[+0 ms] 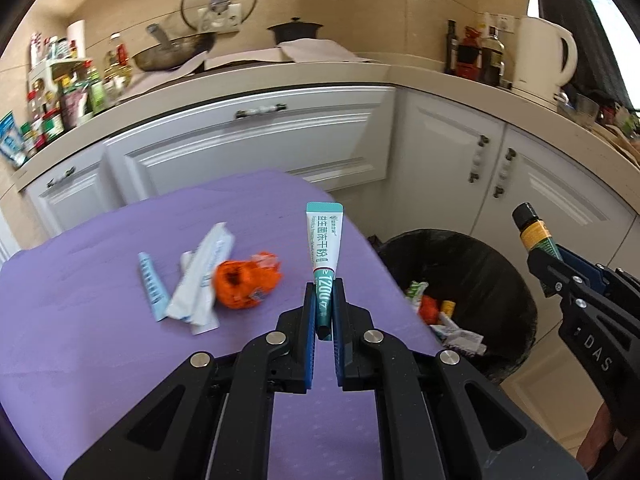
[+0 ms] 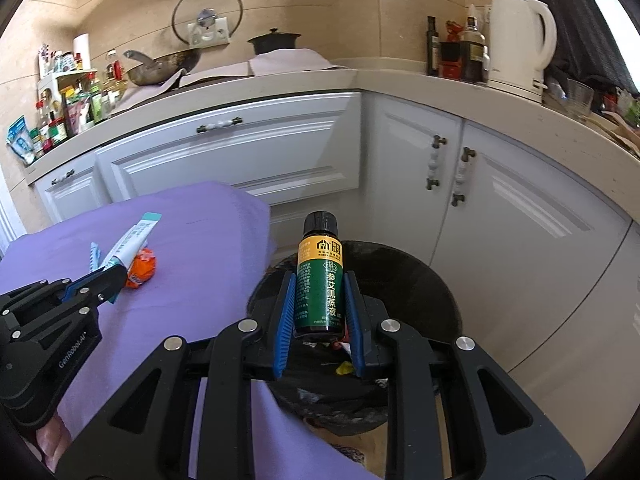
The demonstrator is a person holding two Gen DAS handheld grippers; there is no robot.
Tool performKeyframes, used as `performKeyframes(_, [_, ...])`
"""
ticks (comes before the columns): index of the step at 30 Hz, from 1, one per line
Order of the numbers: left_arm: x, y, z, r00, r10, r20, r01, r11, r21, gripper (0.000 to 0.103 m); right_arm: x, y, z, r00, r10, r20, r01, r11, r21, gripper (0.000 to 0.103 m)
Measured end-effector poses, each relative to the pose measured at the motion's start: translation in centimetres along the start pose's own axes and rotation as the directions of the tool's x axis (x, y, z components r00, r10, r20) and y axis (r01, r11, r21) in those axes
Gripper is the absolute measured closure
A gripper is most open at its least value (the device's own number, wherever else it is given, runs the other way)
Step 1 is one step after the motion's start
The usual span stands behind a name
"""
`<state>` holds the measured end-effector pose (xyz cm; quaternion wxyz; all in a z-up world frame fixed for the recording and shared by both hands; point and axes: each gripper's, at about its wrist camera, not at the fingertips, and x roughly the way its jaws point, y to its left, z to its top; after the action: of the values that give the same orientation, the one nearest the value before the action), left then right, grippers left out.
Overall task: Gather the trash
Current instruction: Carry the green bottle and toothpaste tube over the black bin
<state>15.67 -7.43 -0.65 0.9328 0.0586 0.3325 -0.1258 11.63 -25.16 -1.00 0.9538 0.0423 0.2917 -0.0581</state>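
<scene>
My left gripper (image 1: 324, 292) is shut on a teal and white tube (image 1: 325, 248), held upright above the purple-covered table (image 1: 120, 360). On the table lie an orange crumpled wrapper (image 1: 244, 282), white paper sleeves (image 1: 204, 276) and a light blue strip (image 1: 152, 288). My right gripper (image 2: 320, 300) is shut on a small green bottle with a black cap (image 2: 320, 280), held over the black-lined trash bin (image 2: 436, 304). The bin (image 1: 492, 276) stands on the floor right of the table and holds several wrappers (image 1: 436, 312). The right gripper (image 1: 536, 256) also shows at the right of the left wrist view.
White kitchen cabinets (image 1: 256, 148) and a counter run behind the table and bin. On the counter are a pan (image 1: 172, 52), a dark pot (image 1: 296, 30), bottles (image 1: 476, 56) and a white kettle (image 1: 544, 56). The table's right edge is close to the bin.
</scene>
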Motion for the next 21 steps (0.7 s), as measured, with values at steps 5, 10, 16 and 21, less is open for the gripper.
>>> performKeyframes(5, [0.7, -1.9, 0.5, 1.0, -0.023, 0.002, 0.023, 0.999, 0.025, 0.095, 0.3, -1.4, -0.1, 1.0, -0.022, 0.0, 0.022, 1.0, 0.017, 0.08])
performKeyframes(10, [1.2, -3.1, 0.9, 1.0, -0.029, 0.001, 0.029, 0.999, 0.039, 0.095, 0.7, -2.5, -0.3, 0.999, -0.044, 0.003, 0.044, 0.999, 0.025, 0.08])
performKeyframes(16, [1.9, -4.4, 1.1, 1.0, -0.028, -0.002, 0.028, 0.998, 0.05, 0.095, 1.3, -3.3, -0.4, 0.999, -0.052, -0.001, 0.052, 0.998, 0.035, 0.08])
performKeyframes(21, [2.6, -5.1, 1.3, 1.0, -0.027, -0.004, 0.027, 0.998, 0.056, 0.095, 1.8, -3.9, -0.4, 0.998, -0.057, -0.002, 0.057, 0.998, 0.041, 0.08])
